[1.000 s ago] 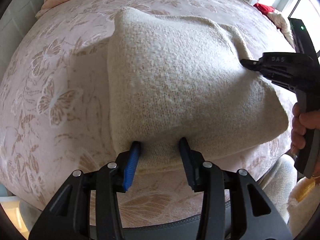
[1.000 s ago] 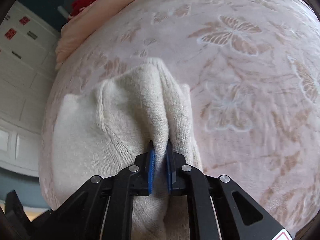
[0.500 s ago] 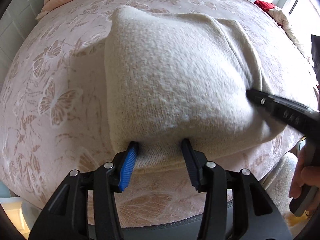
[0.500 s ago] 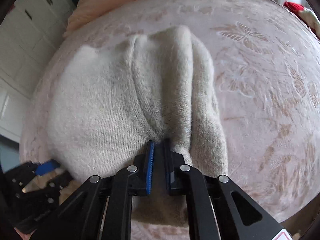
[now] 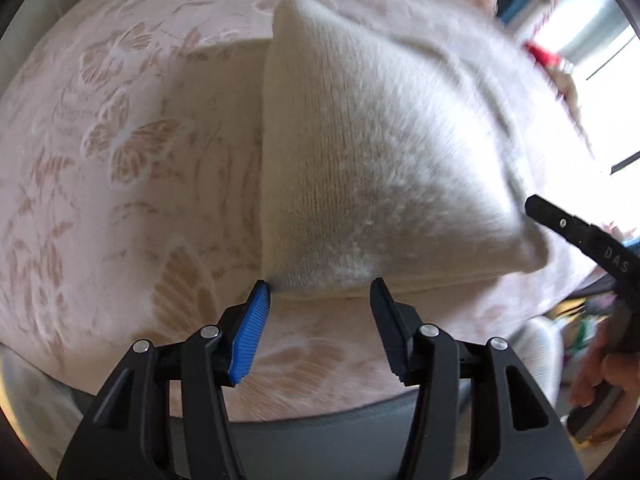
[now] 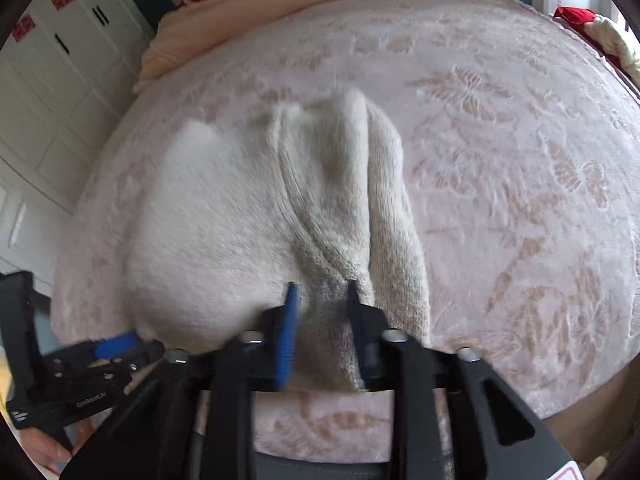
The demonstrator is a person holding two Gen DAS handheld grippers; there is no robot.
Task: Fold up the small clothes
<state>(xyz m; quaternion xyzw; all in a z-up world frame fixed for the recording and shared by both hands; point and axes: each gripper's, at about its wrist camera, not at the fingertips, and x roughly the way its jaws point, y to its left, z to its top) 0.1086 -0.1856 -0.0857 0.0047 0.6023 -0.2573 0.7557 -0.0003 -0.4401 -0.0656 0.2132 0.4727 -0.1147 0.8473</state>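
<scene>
A cream knitted garment [image 5: 380, 152] lies folded on the pink butterfly bedspread [image 5: 120, 160]; it also shows in the right wrist view [image 6: 248, 216], bunched in ridges. My left gripper [image 5: 320, 296] is open, its fingertips just short of the garment's near edge. My right gripper [image 6: 320, 296] has its jaws open around a fold of the garment's near right corner, loosely. The right gripper's tip [image 5: 560, 224] shows at the garment's right edge in the left wrist view. The left gripper [image 6: 108, 344] shows at lower left in the right wrist view.
A peach duvet [image 6: 320, 4] lies along the bed's far end. White cupboards [image 6: 60, 80] stand to the left. Red and cream clothes [image 6: 592, 28] lie at the far right. The bed's near edge [image 5: 320, 420] is just under the grippers.
My right gripper has opened and let go of the fold it pinched. My left gripper has drawn back slightly from under the garment's edge and stays open.
</scene>
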